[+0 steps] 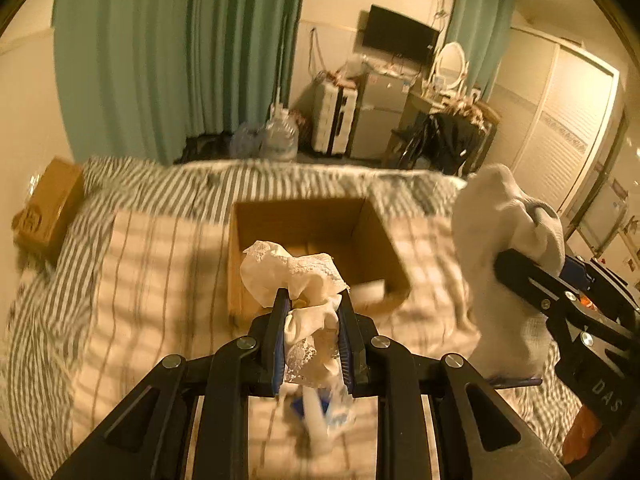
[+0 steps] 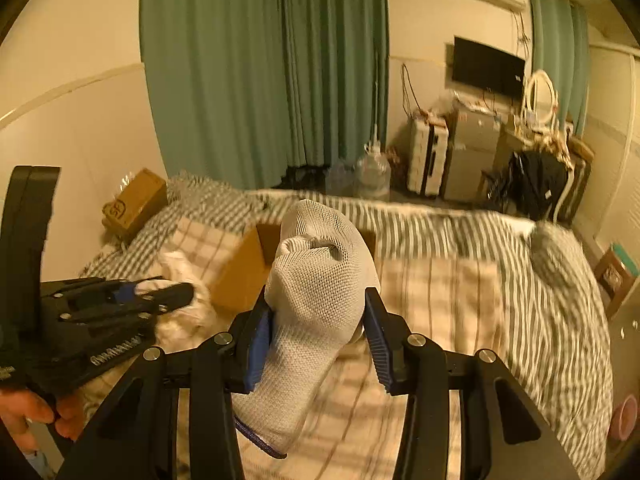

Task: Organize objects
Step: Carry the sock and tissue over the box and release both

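Gripping a crumpled cream lace cloth (image 1: 298,280) between the blue pads of the left gripper (image 1: 312,300), with lace trim bunched above the fingertips and more of it hanging below. Clamped in the right gripper (image 2: 318,308), a white mesh sock (image 2: 316,288) standing upright, folded over at the top, its dark-edged cuff trailing low; seen again from the left wrist at the right edge (image 1: 508,248). Readable on the right gripper's black body from the left wrist view: "DAS", the rest cut off. Just beyond the lace cloth, an open cardboard box (image 1: 312,216) resting on a checked blanket (image 1: 160,264) spread over a grey-striped bed (image 1: 240,178); something pale lying in the box's near corner, too blurred to name. Farther left, against the wall, a second closed carton (image 2: 134,204) stamped with a dark logo reading roughly "SF". Past the bed, green curtains (image 2: 260,68), a white suitcase (image 2: 428,156), a wall-mounted dark screen (image 2: 488,66) and an oval mirror (image 2: 540,96).
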A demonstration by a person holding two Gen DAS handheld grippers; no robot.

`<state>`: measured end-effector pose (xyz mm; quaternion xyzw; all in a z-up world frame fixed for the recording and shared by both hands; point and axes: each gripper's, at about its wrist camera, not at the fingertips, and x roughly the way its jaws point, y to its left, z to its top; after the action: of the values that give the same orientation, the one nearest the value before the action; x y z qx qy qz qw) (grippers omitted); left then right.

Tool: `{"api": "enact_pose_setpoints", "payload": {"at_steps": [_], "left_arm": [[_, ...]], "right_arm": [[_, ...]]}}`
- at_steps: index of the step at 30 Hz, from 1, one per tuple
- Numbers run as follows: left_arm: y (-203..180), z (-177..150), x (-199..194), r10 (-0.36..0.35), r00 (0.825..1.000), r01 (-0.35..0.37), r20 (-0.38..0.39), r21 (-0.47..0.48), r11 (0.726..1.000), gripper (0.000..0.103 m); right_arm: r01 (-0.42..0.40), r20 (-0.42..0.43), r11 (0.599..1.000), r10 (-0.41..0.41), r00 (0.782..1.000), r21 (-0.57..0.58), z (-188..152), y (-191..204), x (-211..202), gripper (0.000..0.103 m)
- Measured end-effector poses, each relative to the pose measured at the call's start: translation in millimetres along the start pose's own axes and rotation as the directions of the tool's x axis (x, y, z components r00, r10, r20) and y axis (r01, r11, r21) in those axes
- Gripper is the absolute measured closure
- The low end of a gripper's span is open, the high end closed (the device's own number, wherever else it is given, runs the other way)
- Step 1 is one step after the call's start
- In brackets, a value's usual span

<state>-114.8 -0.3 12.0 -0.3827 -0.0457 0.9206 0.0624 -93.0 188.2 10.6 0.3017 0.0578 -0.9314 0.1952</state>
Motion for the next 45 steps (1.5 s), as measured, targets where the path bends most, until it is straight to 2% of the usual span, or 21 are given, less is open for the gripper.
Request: {"api": "enact_pose_setpoints", "payload": {"at_steps": [8, 13, 20, 28, 31, 32, 33, 34, 37, 41, 45], "left_arm": [[11, 57, 43, 0.015, 0.999, -0.015, 0.030, 0.003, 1.000, 0.081], [21, 65, 81, 0.019, 1.000, -0.019, 0.007, -0.005, 1.000, 0.081], [34, 52, 134, 0.039, 0.998, -0.041, -0.055, -0.023, 0.999, 0.081], [32, 36, 159, 0.043, 0.997, -0.043, -0.070, 0.000, 0.999, 0.081], [29, 38, 160, 0.050, 0.997, -0.049, -0.060, 0.016, 0.999, 0.075], [29, 39, 160, 0.050, 0.997, -0.049, -0.064, 0.019, 0.999, 0.065], [28, 40, 159, 0.051, 0.996, -0.050, -0.067, 0.018, 0.999, 0.048], [28, 40, 157, 0.059, 0.996, -0.058, -0.063, 0.016, 0.998, 0.042], [28, 44, 147, 0.082, 0.996, -0.082, -0.045, 0.005, 0.997, 0.033], [26, 50, 127, 0.105, 0.994, -0.105, -0.042, -0.007, 0.994, 0.025], [24, 57, 90, 0.124, 0.992, -0.124, 0.007, -0.002, 0.992, 0.013]], "right_arm": [[-0.008, 0.026, 1.000, 0.009, 1.000, -0.029, 55, 1, 40, 0.061], [-0.006, -0.001, 1.000, 0.006, 1.000, -0.023, 70, -4, 86, 0.064], [0.004, -0.075, 1.000, -0.007, 0.997, -0.028, 58, -10, 147, 0.066], [-0.001, -0.126, 1.000, 0.001, 0.992, -0.003, 34, -26, 185, 0.066], [-0.017, -0.122, 1.000, 0.020, 0.992, 0.020, 33, -32, 187, 0.061], [-0.014, -0.115, 1.000, 0.017, 0.993, 0.028, 33, -34, 186, 0.059], [-0.003, -0.111, 0.999, 0.006, 0.994, 0.033, 34, -37, 184, 0.056], [0.013, -0.105, 0.999, -0.009, 0.994, 0.037, 36, -37, 182, 0.050], [0.025, -0.084, 0.998, -0.021, 0.996, 0.052, 42, -42, 171, 0.040], [0.052, -0.052, 0.998, -0.049, 0.997, 0.047, 56, -44, 145, 0.037], [0.079, -0.009, 0.996, -0.079, 0.997, 0.028, 68, -44, 101, 0.024]]}}
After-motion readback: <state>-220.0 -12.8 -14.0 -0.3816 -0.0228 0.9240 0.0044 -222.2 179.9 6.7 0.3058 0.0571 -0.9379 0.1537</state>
